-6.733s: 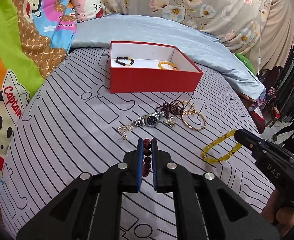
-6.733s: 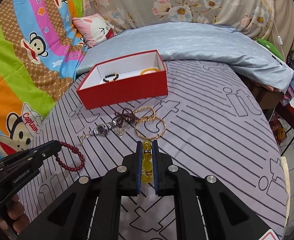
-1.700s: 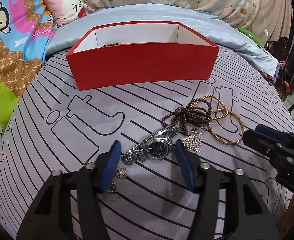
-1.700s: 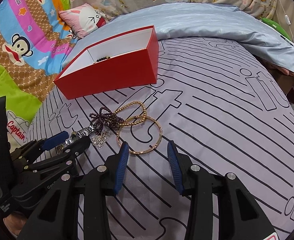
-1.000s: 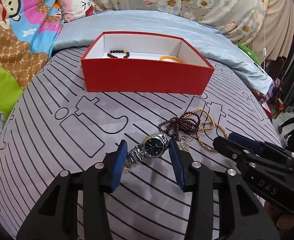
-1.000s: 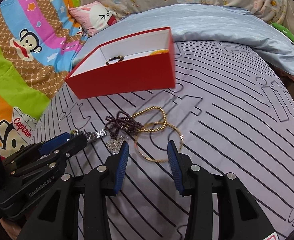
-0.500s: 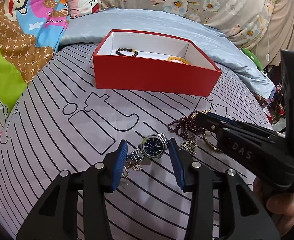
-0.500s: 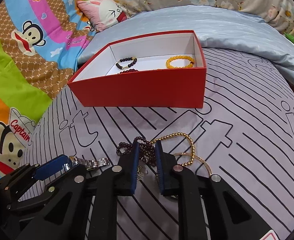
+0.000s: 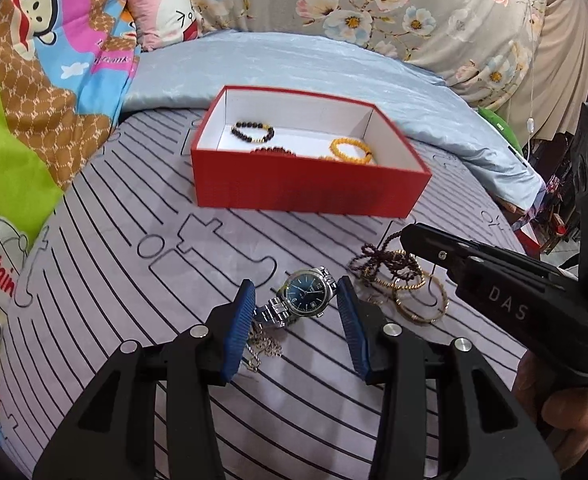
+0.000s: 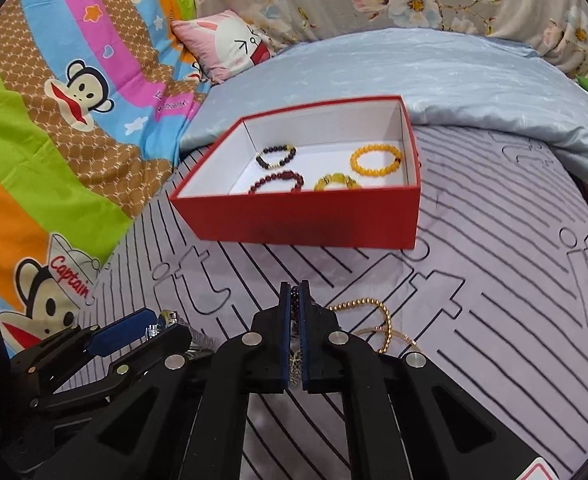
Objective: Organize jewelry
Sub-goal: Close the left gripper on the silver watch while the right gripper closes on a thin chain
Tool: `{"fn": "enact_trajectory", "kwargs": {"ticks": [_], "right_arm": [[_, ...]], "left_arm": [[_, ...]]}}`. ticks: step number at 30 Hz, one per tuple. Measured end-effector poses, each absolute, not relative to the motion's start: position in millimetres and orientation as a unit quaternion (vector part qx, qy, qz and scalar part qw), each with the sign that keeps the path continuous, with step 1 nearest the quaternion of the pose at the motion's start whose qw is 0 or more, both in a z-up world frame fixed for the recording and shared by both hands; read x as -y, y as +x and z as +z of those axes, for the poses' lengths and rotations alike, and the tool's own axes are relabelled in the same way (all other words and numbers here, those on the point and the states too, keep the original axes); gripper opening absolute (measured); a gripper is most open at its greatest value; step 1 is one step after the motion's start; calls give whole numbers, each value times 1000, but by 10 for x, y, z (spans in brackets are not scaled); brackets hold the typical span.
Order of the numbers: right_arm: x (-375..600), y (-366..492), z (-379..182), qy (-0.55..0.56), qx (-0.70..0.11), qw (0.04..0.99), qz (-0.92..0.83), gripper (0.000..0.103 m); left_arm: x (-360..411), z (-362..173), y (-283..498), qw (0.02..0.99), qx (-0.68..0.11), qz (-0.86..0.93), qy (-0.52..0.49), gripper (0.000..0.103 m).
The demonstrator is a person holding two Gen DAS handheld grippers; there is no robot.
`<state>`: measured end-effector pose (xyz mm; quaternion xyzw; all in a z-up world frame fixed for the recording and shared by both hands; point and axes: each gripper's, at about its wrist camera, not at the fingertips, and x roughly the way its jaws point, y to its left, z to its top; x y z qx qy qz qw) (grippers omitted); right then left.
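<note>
Here we work two pickups at once on the striped bedspread [image 9: 114, 248], in front of the red box [image 9: 309, 196]. Our left gripper [image 9: 295, 304] stands wide, its blue pads either side of the watch [image 9: 303, 292], not yet touching it. Our right gripper [image 10: 295, 300] is pinched nearly closed on the dark bead strand [image 9: 377, 260] — a few beads show between the pads. That strand lies tangled with the gold chain [image 10: 367, 308] and touches the gold bangle [image 9: 423, 304].

Four bracelets already sit in the box.

To do this well, we judge: lift the strand slowly and watch whether the chain rides up with it — if so, shake it loose low over the spread. For the watch, close across the case, not the slippery band.
</note>
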<state>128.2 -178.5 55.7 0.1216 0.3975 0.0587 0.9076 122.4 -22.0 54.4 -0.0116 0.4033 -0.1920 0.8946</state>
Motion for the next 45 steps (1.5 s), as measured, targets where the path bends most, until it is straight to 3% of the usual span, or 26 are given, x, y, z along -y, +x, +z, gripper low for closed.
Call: {"fn": "enact_trajectory", "kwargs": {"ticks": [1,2,13,15,16,17,18,33,39,40,45], "right_arm": [[1797,1276,618,119,-392,910,59,4],[1807,1275,669,118,-388,912,60,4],[1988,1303,945,111,-364,923,44,4],[2005,1271,889,121,-370,920,45,4],[2009,1247,853,125,-373,918,46,4],[2010,1228,820,127,-377,916,46,4],[2000,1208,791,129,-379,915,46,4],[1962,1094,608,145,-393,907,50,4],[1961,1100,588,145,-395,906,50,4],[1964,1101,580,146,-396,905,51,4],[1965,1106,559,149,-398,904,51,4]], "left_arm": [[221,588,1231,896,-399,-193,-10,37],[227,652,1245,897,-394,-200,-9,0],[152,853,1408,902,-384,-198,2,3],[136,739,1371,898,-393,-196,3,19],[144,677,1350,896,-398,-197,5,38],[155,614,1320,894,-401,-198,9,50],[171,538,1282,895,-401,-196,16,50],[418,66,1416,880,-438,-184,24,49],[396,30,1459,882,-436,-180,13,30],[400,24,1456,882,-435,-181,16,17],[389,22,1460,881,-435,-187,10,12]]}}
